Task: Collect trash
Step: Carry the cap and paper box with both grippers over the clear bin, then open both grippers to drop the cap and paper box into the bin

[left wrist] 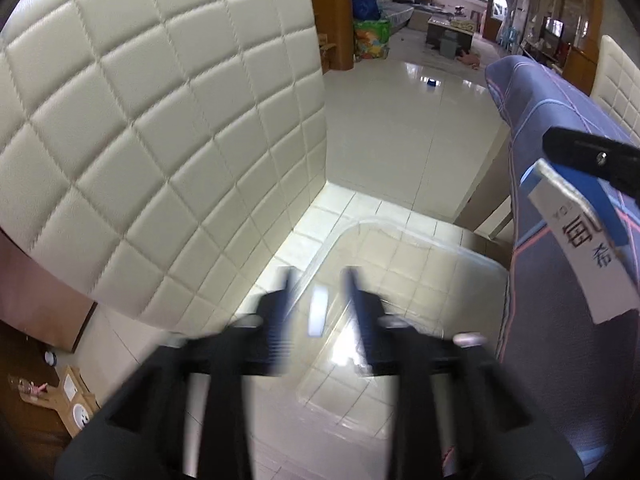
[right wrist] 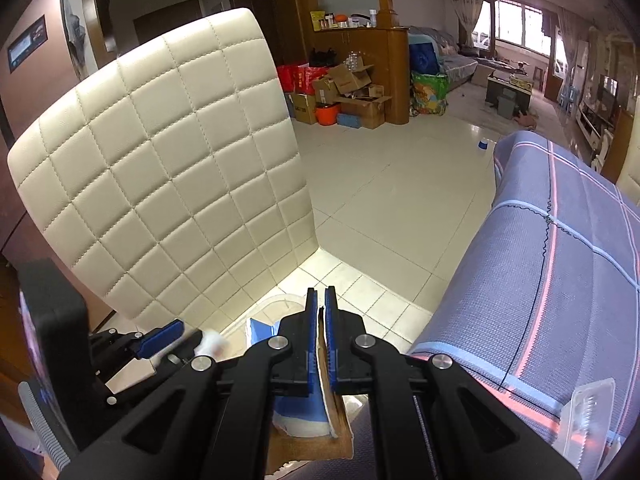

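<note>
Left wrist view. A living room with a glossy pale tiled floor (left wrist: 400,128); a cream quilted chair back (left wrist: 160,132) fills the left, and a blue-grey plaid cloth (left wrist: 560,120) drapes the table edge at right. On the cream quilted seat below lies a clear plastic bin (left wrist: 400,280), its rim beneath the fingertips. The left gripper (left wrist: 319,296), motion-blurred, has its jaws apart; a small pale blurred scrap (left wrist: 318,312) shows between them, and contact cannot be judged. At the right edge the right gripper's black finger (left wrist: 588,156) pinches a torn blue-and-white carton piece (left wrist: 580,236) printed with Chinese characters, one reading "希".

Right wrist view. The same chair back (right wrist: 160,168) stands left, the plaid cloth (right wrist: 560,260) right, with cardboard boxes (right wrist: 352,92) and an orange bucket (right wrist: 328,114) far across the floor. The right gripper (right wrist: 320,312) is closed on the carton piece (right wrist: 304,404), whose brown torn edge runs between the blue pads (right wrist: 311,320). The left gripper (right wrist: 168,336) enters from the lower left, a white blurred scrap (right wrist: 212,344) at its tip. A clear blister pack (right wrist: 588,420) lies on the cloth near the lower right corner.
</note>
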Tool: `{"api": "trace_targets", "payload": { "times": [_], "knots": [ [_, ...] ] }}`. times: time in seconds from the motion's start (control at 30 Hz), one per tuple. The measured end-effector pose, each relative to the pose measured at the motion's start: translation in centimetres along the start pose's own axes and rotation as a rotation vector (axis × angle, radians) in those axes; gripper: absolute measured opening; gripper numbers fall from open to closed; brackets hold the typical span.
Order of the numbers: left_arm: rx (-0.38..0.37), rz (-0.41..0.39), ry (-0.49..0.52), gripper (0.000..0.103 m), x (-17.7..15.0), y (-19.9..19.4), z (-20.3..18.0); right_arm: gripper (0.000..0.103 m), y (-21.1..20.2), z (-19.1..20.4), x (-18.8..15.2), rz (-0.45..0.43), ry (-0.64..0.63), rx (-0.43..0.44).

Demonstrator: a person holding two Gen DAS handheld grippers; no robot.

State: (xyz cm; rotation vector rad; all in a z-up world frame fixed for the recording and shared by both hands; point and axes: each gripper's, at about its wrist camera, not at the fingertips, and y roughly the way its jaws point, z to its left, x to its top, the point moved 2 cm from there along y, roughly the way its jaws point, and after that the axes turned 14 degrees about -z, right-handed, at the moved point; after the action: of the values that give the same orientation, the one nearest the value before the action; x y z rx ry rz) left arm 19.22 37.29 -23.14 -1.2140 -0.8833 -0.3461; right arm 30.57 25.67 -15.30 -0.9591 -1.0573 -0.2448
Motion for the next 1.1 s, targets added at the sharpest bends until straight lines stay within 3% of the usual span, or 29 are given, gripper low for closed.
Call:
{"api": "trace_targets", "payload": {
  "times": [0.03,0.07,0.13,0.3,0.77,0.83,0.87,0.9,0.93,1.1],
  "knots": [
    [0.019,-0.041,-0.005,0.097,0.0,-0.6,0.2,0.004,0.0,0.1,0.0,0.000,-0.003,0.001],
    [0.026,-0.089,-0.005,0.099,-0.1,-1.4,0.4,0.004,0.0,0.2,-0.1,0.001,-0.005,0.001],
    [0.025,-0.120,0.011,0.100,-0.1,-2.2,0.3,0.004,0.1,0.3,-0.1,0.003,-0.005,0.004],
    [0.044,-0.090,-0.010,0.100,-0.5,-2.4,1.0,0.004,0.2,0.7,-0.4,0.016,-0.013,0.019],
    [0.055,-0.099,-0.017,0.100,-1.0,-3.8,2.2,0.009,0.3,2.1,-1.0,0.029,-0.059,0.079],
    [0.058,-0.096,-0.017,0.100,-1.0,-3.8,2.2,0.016,0.3,2.2,-1.0,0.027,-0.063,0.077],
    [0.062,-0.094,-0.016,0.100,-1.0,-3.7,2.2,0.031,0.3,2.1,-1.0,0.027,-0.059,0.076],
    [0.063,-0.093,-0.016,0.100,-1.0,-3.7,2.2,0.054,0.1,1.9,-0.9,0.017,-0.051,0.061],
    [0.065,-0.090,-0.017,0.100,-1.0,-3.6,2.2,0.060,-0.2,1.7,-0.8,-0.003,-0.043,0.055],
    [0.069,-0.089,-0.015,0.100,-1.1,-3.8,2.4,0.062,0.0,1.0,-0.7,0.003,-0.015,0.056]
  ]
}}
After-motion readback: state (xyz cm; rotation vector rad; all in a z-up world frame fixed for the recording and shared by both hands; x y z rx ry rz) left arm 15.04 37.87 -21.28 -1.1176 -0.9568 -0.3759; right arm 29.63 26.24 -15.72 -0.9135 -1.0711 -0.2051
